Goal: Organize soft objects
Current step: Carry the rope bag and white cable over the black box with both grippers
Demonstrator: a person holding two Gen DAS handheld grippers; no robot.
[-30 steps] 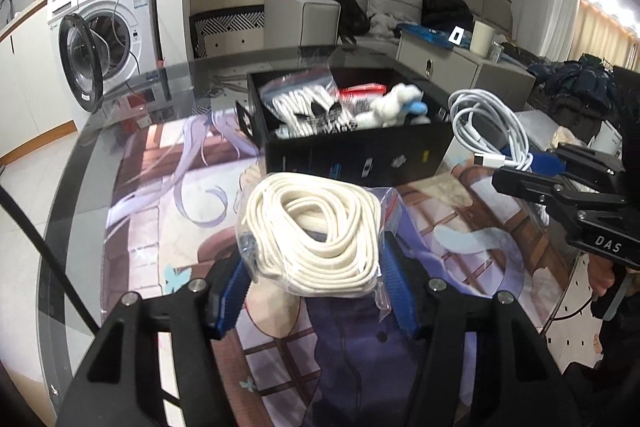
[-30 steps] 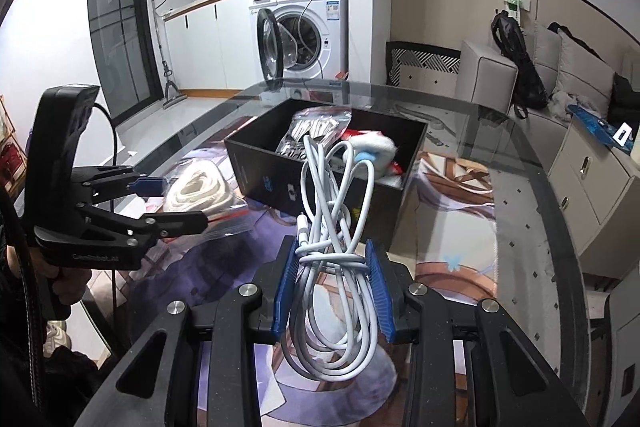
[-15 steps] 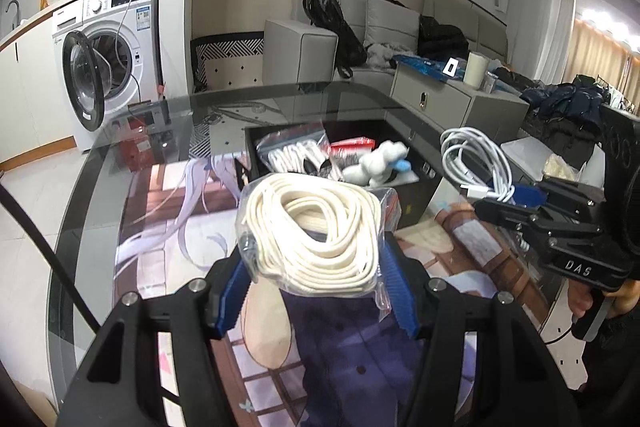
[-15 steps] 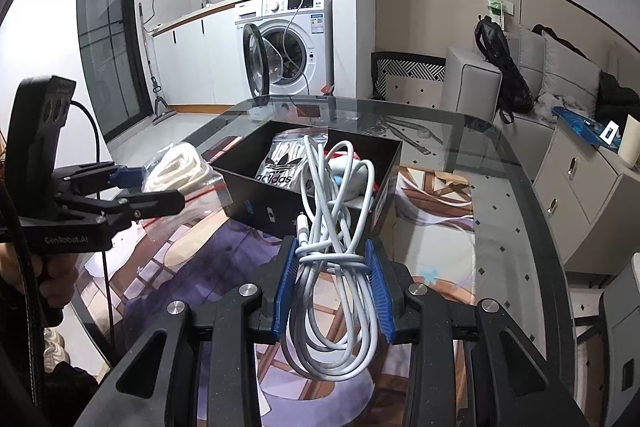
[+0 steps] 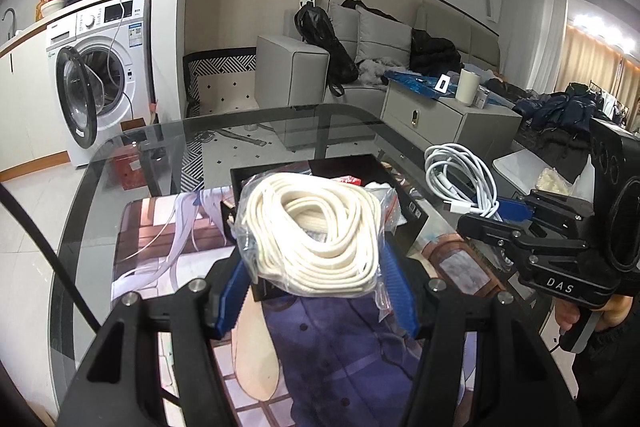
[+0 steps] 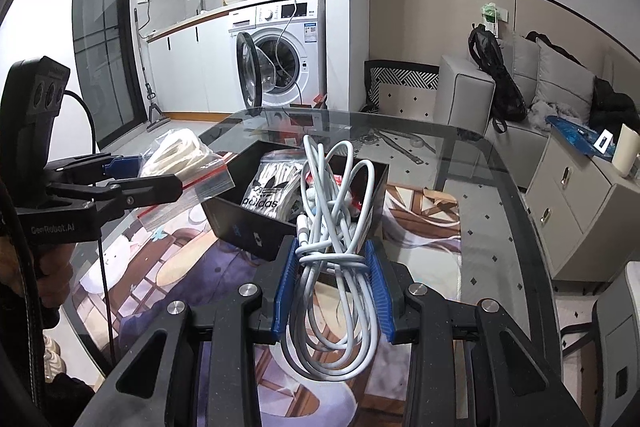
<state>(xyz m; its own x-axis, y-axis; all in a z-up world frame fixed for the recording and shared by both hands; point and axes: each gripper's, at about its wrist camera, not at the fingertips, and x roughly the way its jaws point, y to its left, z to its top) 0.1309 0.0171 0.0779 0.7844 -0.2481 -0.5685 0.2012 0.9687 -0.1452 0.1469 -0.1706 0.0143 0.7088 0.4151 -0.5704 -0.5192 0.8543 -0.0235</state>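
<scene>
I am holding two loads clear of the glass table (image 5: pixel 120 163), both bound for the black box (image 6: pixel 256 231) that sits on the printed mat (image 6: pixel 208 267) toward the table's far edge.

Left gripper (image 5: pixel 316 279): blue pads clamped on a clear zip bag of coiled white rope (image 5: pixel 312 231); in the left wrist view the bag is hanging in front of the box's near wall and hiding most of the opening.

Right gripper (image 6: pixel 332 267): pads clamped tight on a bundled white charging cable (image 6: pixel 332 227), loops drooping below the jaws, plug end pointing toward the box.

The box is already carrying a bagged pair of adidas socks (image 6: pixel 268 195) and some smaller items I cannot identify.

Step in hand, as I judge it: carrying the rope bag over the box for drop-off, with the cable waiting its turn.

Next move is calling for bringing the left load forward past the near wall, centring it over free space beside the socks, then opening. The trailing bag lip could be catching on the rim.
</scene>
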